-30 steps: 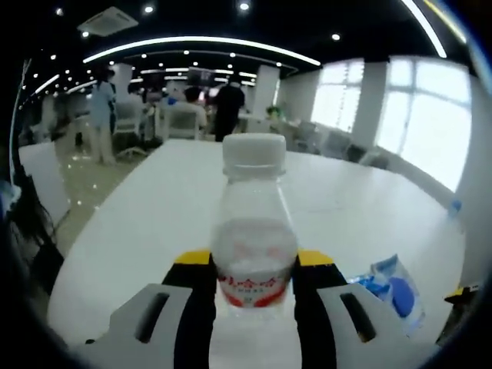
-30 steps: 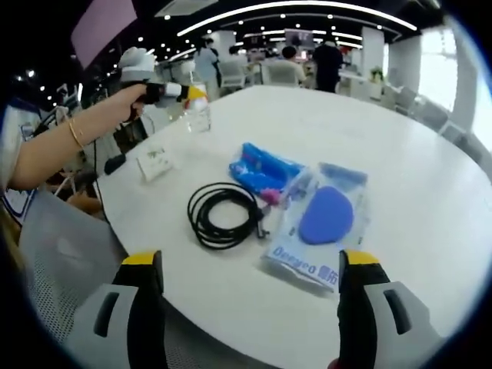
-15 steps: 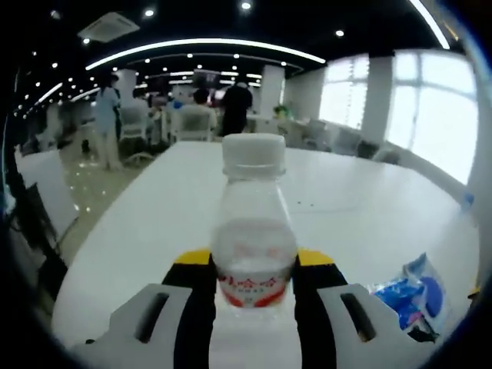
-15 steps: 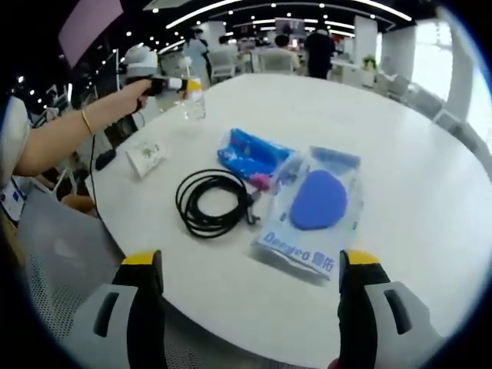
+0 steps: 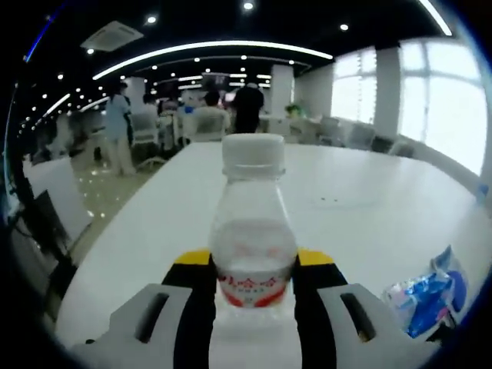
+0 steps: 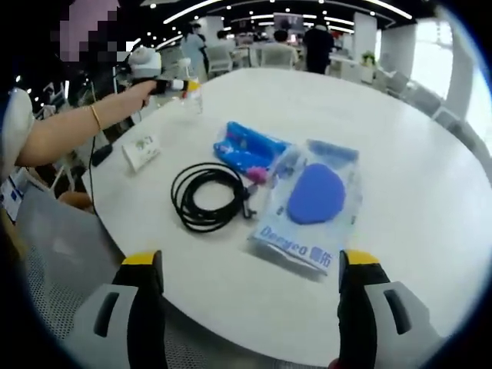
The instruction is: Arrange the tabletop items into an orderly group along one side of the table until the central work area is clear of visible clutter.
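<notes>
Bottle point(image 5: 253, 231) sits clamped between the jaws of the left tool point(image 5: 254, 288), upright, white cap on top, at the left end of the white tabletop point(image 6: 430, 192). In the right gripper view the same bottle appears far to the upper left, held out over the tabletop edge; whether its base touches the surface I cannot tell, the view there is too small. Compared with one second ago, the blue packets have slid toward the right edge of the left gripper view, so the left tool has turned while the grip on the bottle stayed the same.

Going right: a small white card point(image 6: 141, 150), a coiled black cable point(image 6: 207, 194), a blue wrapped pack point(image 6: 250, 151) and a clear bag with a blue pad point(image 6: 311, 204) lie together in the middle. The right tool point(image 6: 250, 300) hovers above them, jaws wide apart, holding nothing. It looks like the bottle is being placed along the side, and the central clutter is not yet moved.
</notes>
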